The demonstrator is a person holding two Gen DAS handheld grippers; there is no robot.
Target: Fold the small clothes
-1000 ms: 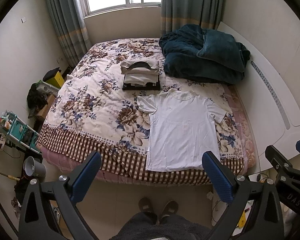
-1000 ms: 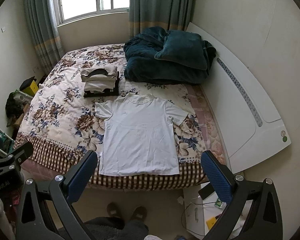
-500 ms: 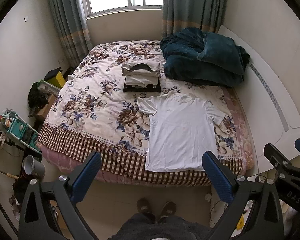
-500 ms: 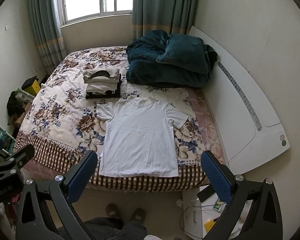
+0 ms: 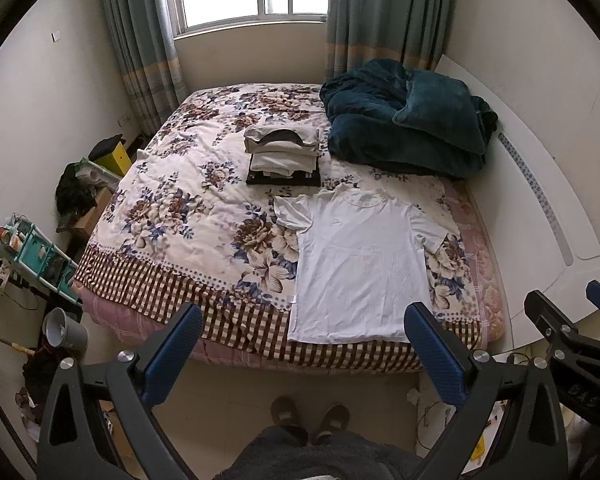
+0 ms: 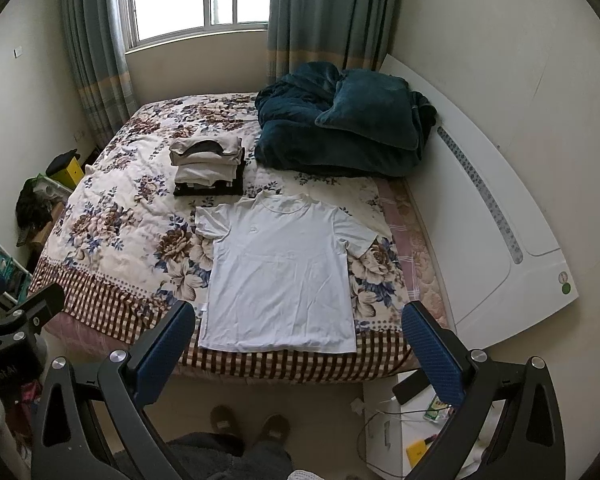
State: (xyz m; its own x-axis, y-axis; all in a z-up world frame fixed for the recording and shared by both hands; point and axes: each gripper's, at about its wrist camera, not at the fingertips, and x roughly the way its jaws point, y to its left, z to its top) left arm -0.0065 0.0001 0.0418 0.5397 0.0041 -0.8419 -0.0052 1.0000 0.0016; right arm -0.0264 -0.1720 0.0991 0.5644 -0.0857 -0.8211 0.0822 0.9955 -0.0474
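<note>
over the last second both tools drew back and higher — the white t-shirt lay flat near the bed's foot edge. left tool and right tool hung released, empty — folding not yet begun.

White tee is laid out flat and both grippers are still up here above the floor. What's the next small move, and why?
Probably bring both open, empty tools down to the white T-shirt: left hand-held gripper toward its left sleeve, right hand-held gripper toward the hem. The shirt lies spread flat and unfolded near the bed's edge, while the folded stack waits behind it.
</note>
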